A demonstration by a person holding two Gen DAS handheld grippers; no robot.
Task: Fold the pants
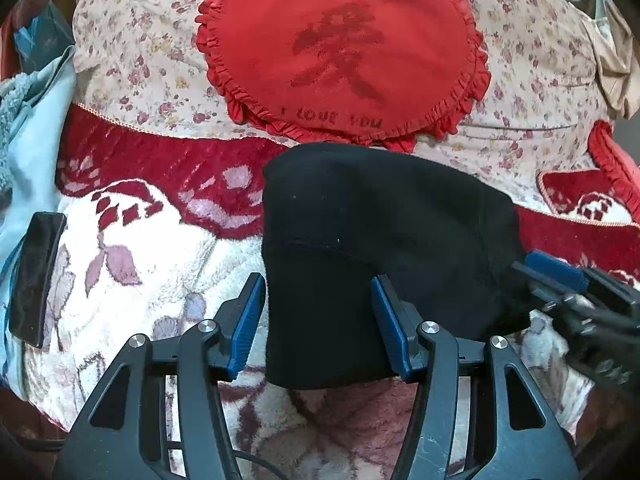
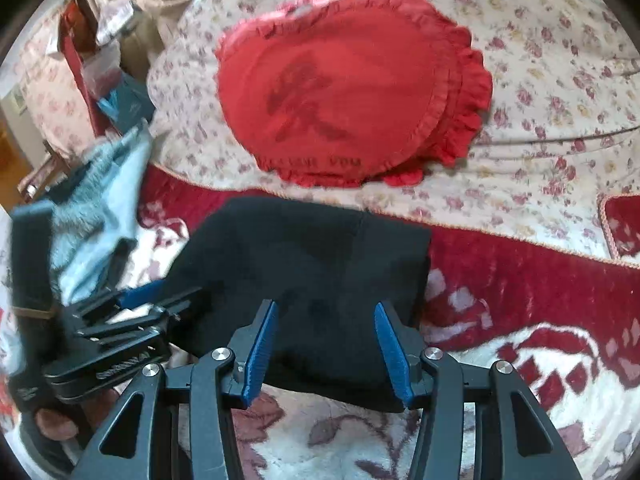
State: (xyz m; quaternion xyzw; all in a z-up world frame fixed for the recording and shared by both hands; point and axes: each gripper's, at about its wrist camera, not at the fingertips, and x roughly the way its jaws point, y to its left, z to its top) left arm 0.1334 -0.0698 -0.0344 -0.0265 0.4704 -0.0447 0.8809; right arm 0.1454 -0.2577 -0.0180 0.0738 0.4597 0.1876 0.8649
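The black pants lie folded into a compact block on the red and white blanket. My left gripper is open, its blue pads either side of the block's near left part, holding nothing. My right gripper is open over the block's near edge in the right wrist view, where the pants fill the middle. Each gripper shows in the other's view: the right one at the pants' right edge, the left one at their left edge.
A red heart-shaped pillow lies on the floral quilt just behind the pants. A black phone lies at the left on light blue cloth. A second red cushion is at the right.
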